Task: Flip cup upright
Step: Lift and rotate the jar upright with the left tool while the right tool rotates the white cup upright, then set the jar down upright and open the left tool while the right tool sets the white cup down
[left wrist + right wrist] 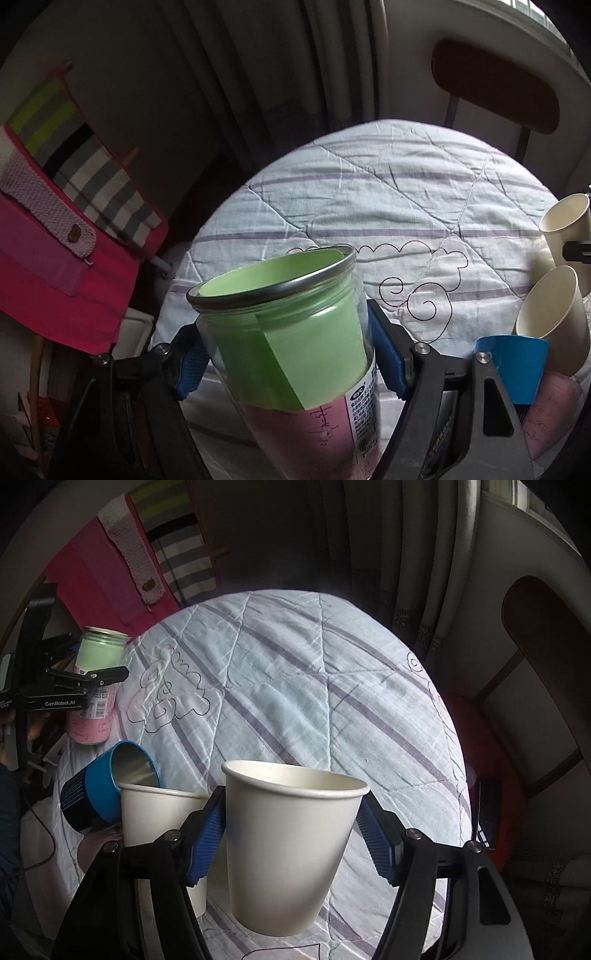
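Right wrist view: your right gripper (291, 834) clamps the paper cup (291, 845) mid-wall at 6 o'clock, mouth up above the quilt (332, 686). It's light and crushable; squeeze gently. Left gripper (284, 358) grasps the jar (291, 343).

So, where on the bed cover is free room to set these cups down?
The quilt lies bare ahead of the paper cup, from the cloud drawing across to the right edge. It is crowded near the blue cup and the second paper cup.

The far quilt (295, 686) lies open; near the front a second paper cup (155, 823) and blue cup (99, 786) crowd the left, maybe touching.
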A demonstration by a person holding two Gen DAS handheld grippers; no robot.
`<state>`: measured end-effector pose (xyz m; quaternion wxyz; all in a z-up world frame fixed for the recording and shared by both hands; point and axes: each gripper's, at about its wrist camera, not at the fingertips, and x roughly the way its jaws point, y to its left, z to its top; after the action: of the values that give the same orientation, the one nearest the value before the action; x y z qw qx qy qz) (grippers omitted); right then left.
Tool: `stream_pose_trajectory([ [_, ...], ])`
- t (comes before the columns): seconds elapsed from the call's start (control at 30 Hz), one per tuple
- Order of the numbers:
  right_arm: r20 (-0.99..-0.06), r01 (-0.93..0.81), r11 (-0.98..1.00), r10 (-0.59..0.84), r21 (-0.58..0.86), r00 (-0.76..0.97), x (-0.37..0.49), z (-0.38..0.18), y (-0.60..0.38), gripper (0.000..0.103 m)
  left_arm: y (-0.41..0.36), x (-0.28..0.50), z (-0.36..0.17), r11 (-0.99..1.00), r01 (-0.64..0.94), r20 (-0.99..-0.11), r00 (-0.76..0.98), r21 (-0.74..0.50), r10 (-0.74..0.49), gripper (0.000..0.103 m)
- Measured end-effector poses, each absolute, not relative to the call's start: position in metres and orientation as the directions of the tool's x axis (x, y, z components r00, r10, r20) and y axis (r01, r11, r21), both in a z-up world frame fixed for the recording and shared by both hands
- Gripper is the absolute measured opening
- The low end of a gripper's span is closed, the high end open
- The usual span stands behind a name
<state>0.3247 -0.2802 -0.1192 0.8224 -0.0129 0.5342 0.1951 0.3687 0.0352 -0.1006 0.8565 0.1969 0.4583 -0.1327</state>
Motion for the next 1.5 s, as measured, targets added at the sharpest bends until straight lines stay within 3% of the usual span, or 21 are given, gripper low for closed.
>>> stream_pose_trajectory([
  [0.27,-0.769,-0.299,0.941,0.307,0.157,0.561,0.303,-0.121,-0.281,0.069,0.062,0.31,-0.089,0.933,0.315,-0.696,0.709,0.175,-0.109,0.076],
  [0.6,-0.643,-0.255,0.946,0.323,0.199,0.694,0.257,-0.123,-0.297,0.069,0.084,0.274,-0.11,0.957,0.28,-0.68,0.717,0.077,-0.154,0.077],
  [1.33,-0.61,-0.247,0.965,0.246,0.085,0.753,0.195,-0.135,-0.277,0.065,0.095,0.223,-0.114,0.963,0.269,-0.654,0.731,0.012,-0.196,0.083],
  [1.5,-0.611,-0.224,0.973,0.216,0.064,0.762,0.188,-0.128,-0.272,0.078,0.096,0.212,-0.113,0.965,0.263,-0.651,0.733,0.001,-0.198,0.089],
])
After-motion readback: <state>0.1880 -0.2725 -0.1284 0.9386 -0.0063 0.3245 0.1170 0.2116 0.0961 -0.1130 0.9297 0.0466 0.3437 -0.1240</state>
